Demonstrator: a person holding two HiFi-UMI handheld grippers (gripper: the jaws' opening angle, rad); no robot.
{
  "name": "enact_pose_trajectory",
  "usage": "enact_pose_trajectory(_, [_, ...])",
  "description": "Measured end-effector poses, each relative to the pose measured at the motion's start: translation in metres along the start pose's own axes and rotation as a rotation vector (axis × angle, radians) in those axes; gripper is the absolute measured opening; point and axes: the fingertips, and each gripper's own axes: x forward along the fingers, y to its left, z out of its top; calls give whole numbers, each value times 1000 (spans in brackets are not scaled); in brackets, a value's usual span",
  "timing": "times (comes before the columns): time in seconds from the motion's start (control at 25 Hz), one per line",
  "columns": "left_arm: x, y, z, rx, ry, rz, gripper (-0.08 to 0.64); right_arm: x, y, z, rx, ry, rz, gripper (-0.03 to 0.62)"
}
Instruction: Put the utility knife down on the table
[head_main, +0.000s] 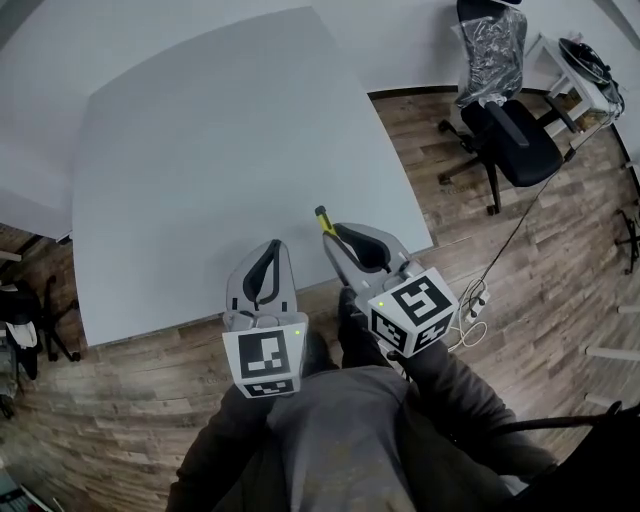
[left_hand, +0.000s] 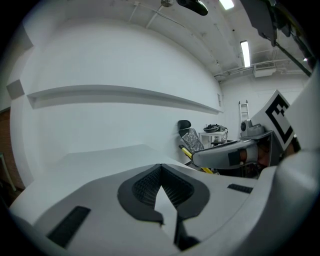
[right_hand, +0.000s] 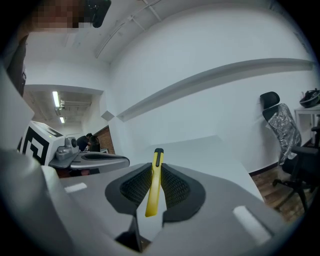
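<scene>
1. Two tools hang side by side over the near edge of the white desk (head_main: 200, 150). The left hand-held gripper (head_main: 274, 246) has its jaws pressed together with nothing between them.
2. The right hand-held gripper (head_main: 330, 230) is clamped on a yellow utility knife (head_main: 322, 218), gripping it mid-body. The knife's black-capped end pokes out past the pads, above the desk's near right edge.
3. Off the desk's right corner, a black office chair (head_main: 508, 135) stands on the wood floor (head_main: 560, 300). A thin cable (head_main: 505, 250) trails across the floor from it towards the desk's near right corner.
</scene>
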Motion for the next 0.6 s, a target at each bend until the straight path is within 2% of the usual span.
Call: enact_pose_trajectory(0.6, [96,-16,28,24,26,45,2,30,-90,25,27,3,58,57])
